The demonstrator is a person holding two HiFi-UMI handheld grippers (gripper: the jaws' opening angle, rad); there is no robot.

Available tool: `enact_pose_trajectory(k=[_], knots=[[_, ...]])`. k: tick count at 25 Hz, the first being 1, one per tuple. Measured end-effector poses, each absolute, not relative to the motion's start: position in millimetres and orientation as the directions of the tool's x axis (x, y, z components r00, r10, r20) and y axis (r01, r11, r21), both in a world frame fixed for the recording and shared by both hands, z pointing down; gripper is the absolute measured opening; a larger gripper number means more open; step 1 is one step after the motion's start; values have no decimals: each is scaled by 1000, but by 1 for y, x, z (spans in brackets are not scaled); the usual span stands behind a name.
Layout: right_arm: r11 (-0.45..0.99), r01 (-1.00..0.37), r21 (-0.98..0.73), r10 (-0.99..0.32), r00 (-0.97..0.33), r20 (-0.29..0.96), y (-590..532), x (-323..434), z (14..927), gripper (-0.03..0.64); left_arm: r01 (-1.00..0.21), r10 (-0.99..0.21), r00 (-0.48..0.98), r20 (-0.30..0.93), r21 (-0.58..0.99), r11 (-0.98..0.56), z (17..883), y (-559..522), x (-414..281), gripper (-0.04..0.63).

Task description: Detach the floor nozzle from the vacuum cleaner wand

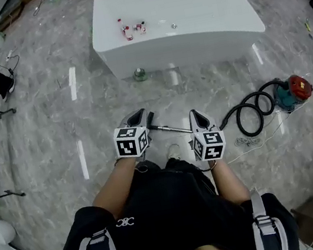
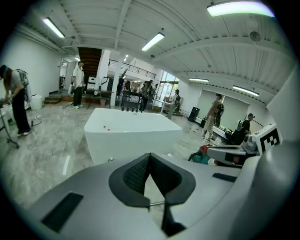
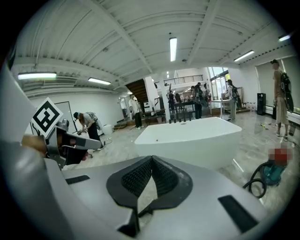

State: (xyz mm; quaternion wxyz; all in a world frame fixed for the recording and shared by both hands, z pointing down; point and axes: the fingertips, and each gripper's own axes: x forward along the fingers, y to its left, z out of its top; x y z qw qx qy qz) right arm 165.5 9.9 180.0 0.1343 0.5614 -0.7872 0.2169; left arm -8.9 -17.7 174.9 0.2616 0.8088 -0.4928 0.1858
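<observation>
- The grey marble floor carries everything; a white bathtub stands at its far middle.
- The teal and red vacuum cleaner sits near the floor's right edge, with its black hose looping toward the centre.
- The thin wand lies on the floor between both grippers.
- The left gripper has its jaws pressed together, holding nothing.
- The right gripper is likewise closed and empty.
- The floor nozzle, small and dark, sits at the wand's left end, just beside the left gripper.

claws 2 | bathtub 1 | vacuum cleaner 1 | hose 1 | wand 1
</observation>
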Motion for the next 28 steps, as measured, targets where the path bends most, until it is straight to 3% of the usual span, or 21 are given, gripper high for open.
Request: enact_pose_trajectory(k=[5, 16, 28], knots=[[360, -921, -151, -720, -377, 583, 6, 159, 239, 6, -906, -656, 416, 630, 346, -243, 218, -15, -34, 9], [572, -818, -58, -509, -410, 757, -20, 122, 409, 6, -896, -553, 444, 705, 356, -266, 359, -72, -55, 9], [660, -747, -81, -293, -355, 888, -79, 67, 755, 6, -871, -407, 491, 770, 417, -260, 636, -113, -86, 9]])
